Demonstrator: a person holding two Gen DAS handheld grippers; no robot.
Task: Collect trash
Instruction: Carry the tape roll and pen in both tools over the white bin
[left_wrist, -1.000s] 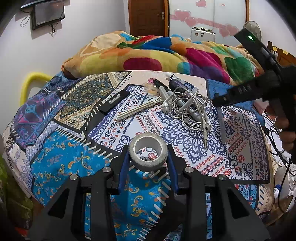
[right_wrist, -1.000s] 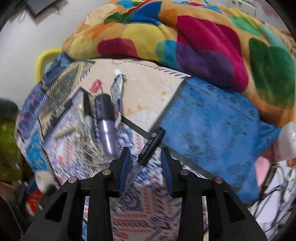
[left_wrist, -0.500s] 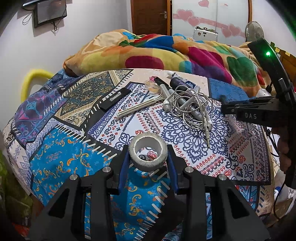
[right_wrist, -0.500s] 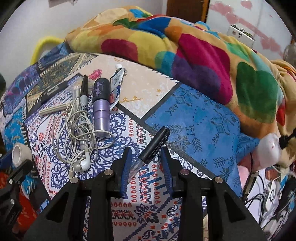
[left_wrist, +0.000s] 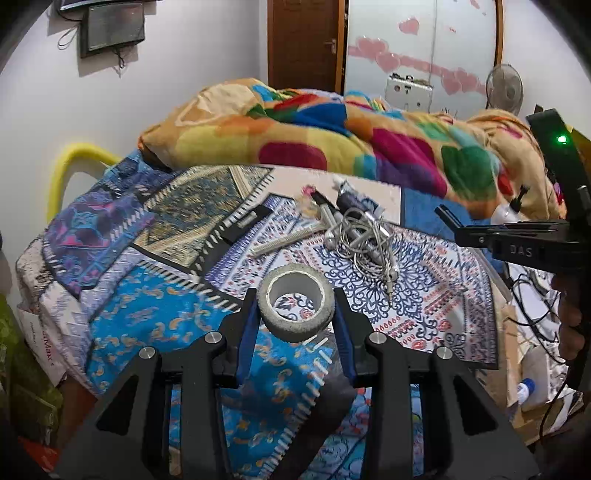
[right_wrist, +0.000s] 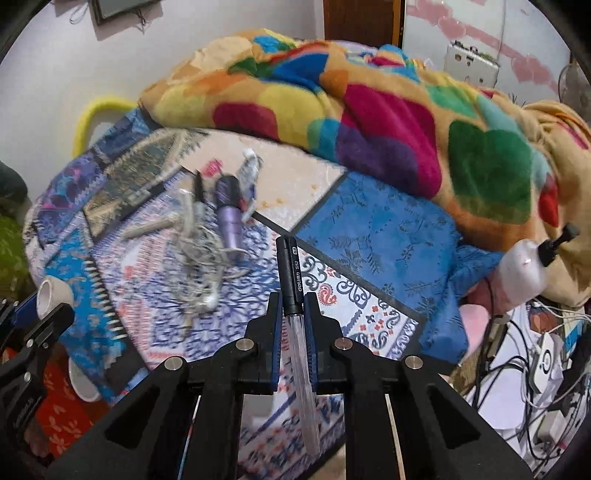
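My left gripper (left_wrist: 295, 310) is shut on a grey tape roll (left_wrist: 296, 307) and holds it above the patterned bed cover (left_wrist: 155, 314). My right gripper (right_wrist: 293, 314) is shut on a black-capped pen (right_wrist: 293, 284) with a clear barrel, held above the bed; it shows at the right of the left wrist view (left_wrist: 517, 240). On the bed lie tangled white earphones (left_wrist: 364, 236), a purple tube (right_wrist: 229, 218), a marker (right_wrist: 198, 186), a small white tube (right_wrist: 249, 171), a spiral binding strip (left_wrist: 284, 240) and a black flat piece (left_wrist: 245, 223).
A colourful blanket (left_wrist: 332, 136) is heaped at the bed's far side. A yellow bar (left_wrist: 70, 166) stands at the left. Cables and chargers (right_wrist: 535, 354) lie beyond the bed's right edge. A door (left_wrist: 304, 40) and wardrobe are behind.
My right gripper has closed tight on the pen and lifted back from the bed; the pen now stands nearly straight between the fingers. My left gripper, holding the roll, has risen slightly.
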